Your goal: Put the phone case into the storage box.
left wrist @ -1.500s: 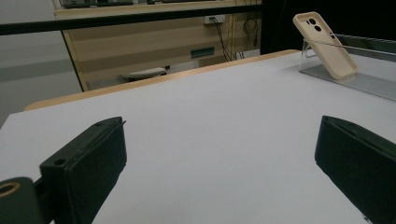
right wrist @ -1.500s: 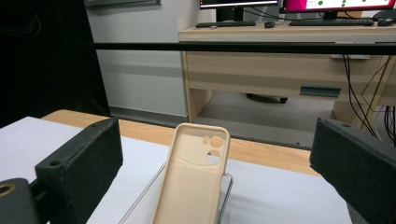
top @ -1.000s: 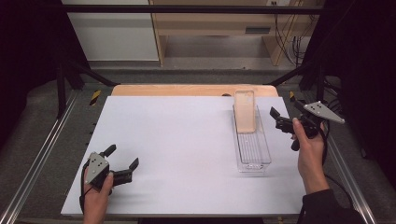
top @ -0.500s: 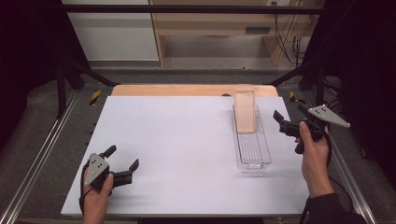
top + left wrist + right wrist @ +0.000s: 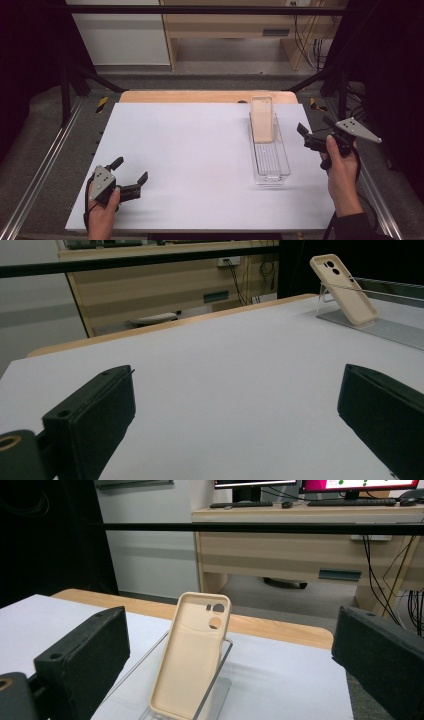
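A beige phone case [image 5: 262, 121] leans upright at the far end of a long clear tray [image 5: 271, 165] on the right of the white table. My right gripper [image 5: 314, 126] is held open just right of the tray, level with the case, with nothing between its jaws. The right gripper view faces the back of the phone case [image 5: 192, 655], camera cut-outs at the top, between my two black fingers [image 5: 85, 655]. My left gripper [image 5: 131, 169] rests open and empty near the front left corner. From there the phone case [image 5: 345, 287] shows far off at the upper right.
The white table top [image 5: 190, 150] ends in a wooden strip [image 5: 200, 96] at the far edge. Metal frame rails [image 5: 45, 165] run along both sides. Beyond the table stand a wooden desk [image 5: 300, 545] and hanging cables [image 5: 400, 580].
My right gripper has drawn back to the right, a little away from the tray and the phone case. The left gripper has stayed put.
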{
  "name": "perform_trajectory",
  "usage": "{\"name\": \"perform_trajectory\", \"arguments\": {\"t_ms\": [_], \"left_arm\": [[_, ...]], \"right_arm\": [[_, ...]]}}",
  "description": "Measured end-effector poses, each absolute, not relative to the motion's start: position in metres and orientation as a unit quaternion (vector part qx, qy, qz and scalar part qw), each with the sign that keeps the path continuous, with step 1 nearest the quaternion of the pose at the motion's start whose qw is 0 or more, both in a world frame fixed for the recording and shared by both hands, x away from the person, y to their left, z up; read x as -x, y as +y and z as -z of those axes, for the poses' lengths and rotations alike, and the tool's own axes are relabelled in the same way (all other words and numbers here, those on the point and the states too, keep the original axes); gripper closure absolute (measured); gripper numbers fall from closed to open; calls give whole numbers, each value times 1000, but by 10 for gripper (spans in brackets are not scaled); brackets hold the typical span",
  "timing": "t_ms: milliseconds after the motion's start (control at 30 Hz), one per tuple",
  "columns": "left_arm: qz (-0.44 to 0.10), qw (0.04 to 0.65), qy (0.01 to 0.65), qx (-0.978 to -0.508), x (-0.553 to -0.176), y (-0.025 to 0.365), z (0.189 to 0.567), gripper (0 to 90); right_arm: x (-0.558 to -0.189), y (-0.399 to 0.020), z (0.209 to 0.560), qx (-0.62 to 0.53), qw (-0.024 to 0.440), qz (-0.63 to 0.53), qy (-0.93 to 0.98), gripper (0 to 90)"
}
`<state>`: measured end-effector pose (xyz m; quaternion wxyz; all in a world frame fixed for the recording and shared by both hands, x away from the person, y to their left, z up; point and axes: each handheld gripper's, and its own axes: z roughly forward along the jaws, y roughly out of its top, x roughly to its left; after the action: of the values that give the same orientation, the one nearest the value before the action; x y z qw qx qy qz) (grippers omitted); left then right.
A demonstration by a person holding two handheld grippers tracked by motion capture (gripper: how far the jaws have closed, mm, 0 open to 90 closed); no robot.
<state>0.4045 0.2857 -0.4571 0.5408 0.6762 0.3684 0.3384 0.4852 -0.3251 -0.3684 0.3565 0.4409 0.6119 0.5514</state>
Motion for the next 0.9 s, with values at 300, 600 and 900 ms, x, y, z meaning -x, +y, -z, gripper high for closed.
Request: {"name": "perform_trajectory", "arguments": {"t_ms": [300, 600, 900], "left_arm": [[-339, 544, 370, -673, -400, 291, 456, 21], [-338, 544, 365, -676, -399, 289, 456, 21], [-336, 544, 361, -678, -399, 288, 456, 21]], "right_arm": [[-478, -328, 373, -440, 357, -552, 612, 26], [-470, -327, 376, -434, 361, -550, 615, 22], [-458, -323, 382, -415, 360, -556, 624, 18]]}}
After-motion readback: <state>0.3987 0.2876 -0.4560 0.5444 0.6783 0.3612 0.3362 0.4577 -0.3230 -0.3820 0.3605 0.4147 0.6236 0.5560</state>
